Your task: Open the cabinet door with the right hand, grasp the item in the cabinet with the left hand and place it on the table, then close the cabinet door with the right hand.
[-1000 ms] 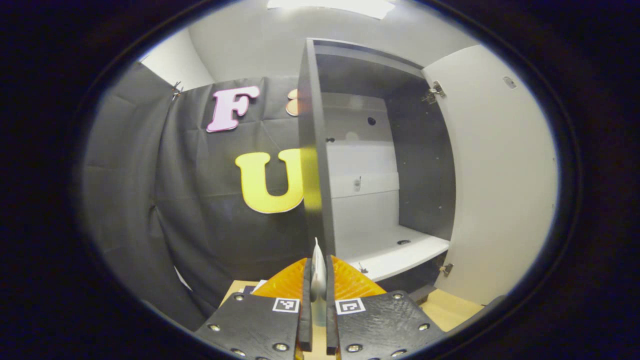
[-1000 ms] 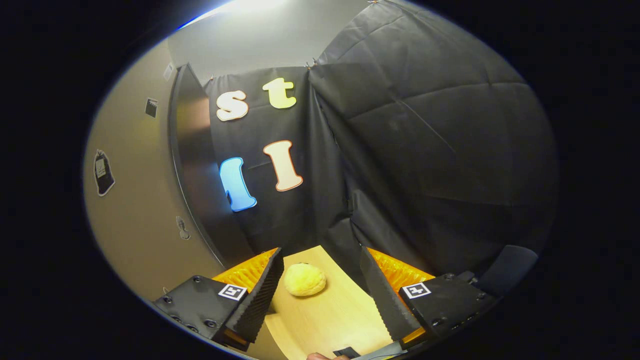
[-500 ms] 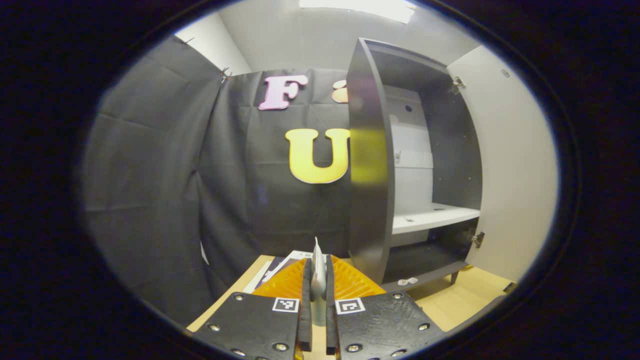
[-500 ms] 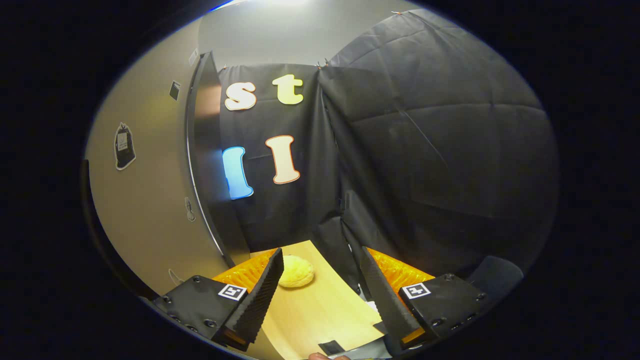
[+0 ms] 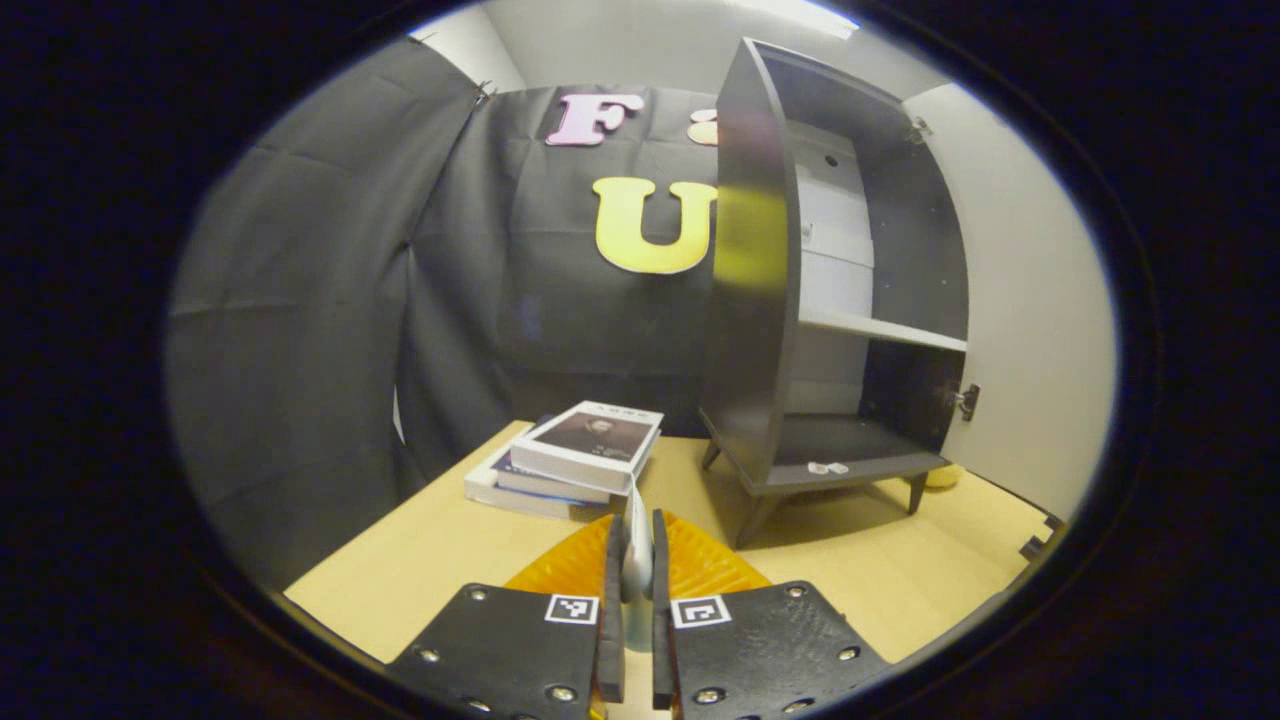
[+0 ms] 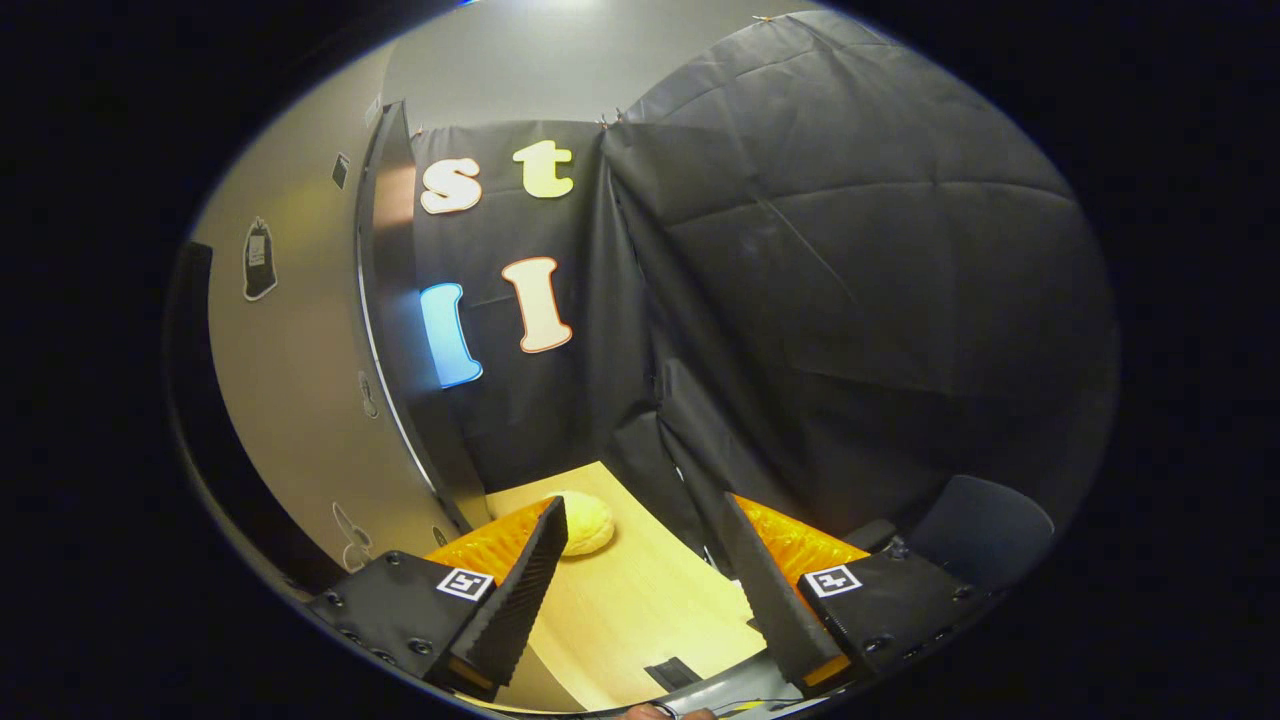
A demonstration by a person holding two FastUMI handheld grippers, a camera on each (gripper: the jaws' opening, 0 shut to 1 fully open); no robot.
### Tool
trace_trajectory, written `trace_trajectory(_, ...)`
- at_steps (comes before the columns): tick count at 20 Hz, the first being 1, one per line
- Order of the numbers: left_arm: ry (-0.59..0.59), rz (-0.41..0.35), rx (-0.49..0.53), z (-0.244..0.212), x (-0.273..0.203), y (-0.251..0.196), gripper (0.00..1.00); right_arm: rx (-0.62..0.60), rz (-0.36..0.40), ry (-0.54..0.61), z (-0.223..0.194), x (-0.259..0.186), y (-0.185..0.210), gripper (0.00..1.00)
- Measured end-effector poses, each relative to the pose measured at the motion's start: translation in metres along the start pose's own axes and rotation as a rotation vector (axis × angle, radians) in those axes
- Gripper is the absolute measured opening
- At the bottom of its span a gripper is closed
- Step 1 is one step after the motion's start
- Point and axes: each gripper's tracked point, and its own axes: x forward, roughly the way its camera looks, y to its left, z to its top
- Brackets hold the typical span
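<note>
The left claw (image 5: 637, 545) has dropped lower, still pinching a thin white flat item (image 5: 636, 535) above the bare yellow wooden surface (image 5: 420, 560). The dark grey cabinet (image 5: 790, 290) stands at right, its pale door (image 5: 1030, 300) open. The right claw (image 6: 640, 570) gapes wide.

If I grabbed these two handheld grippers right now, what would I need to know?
Left gripper: shut on a thin pale item, held above the table.
Right gripper: open, holding nothing, beside the cabinet door.
Cabinet: door open, shelves look bare except small bits on the bottom.
Done: door opened, item taken out.
Left: set the item on the table, close the door with the right gripper.
</note>
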Motion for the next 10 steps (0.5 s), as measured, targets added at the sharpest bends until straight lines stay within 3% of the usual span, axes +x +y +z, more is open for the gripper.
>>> trace_trajectory(7,0.045,0.008,0.042,-0.059,-0.004,-0.013,0.12,-0.105,-0.023,-0.003,-0.004,-0.014,0.002,0.96)
trace_trajectory(10,0.039,0.016,0.046,-0.068,-0.008,-0.016,0.19,-0.119,-0.028,-0.012,-0.002,-0.021,-0.001,0.96)
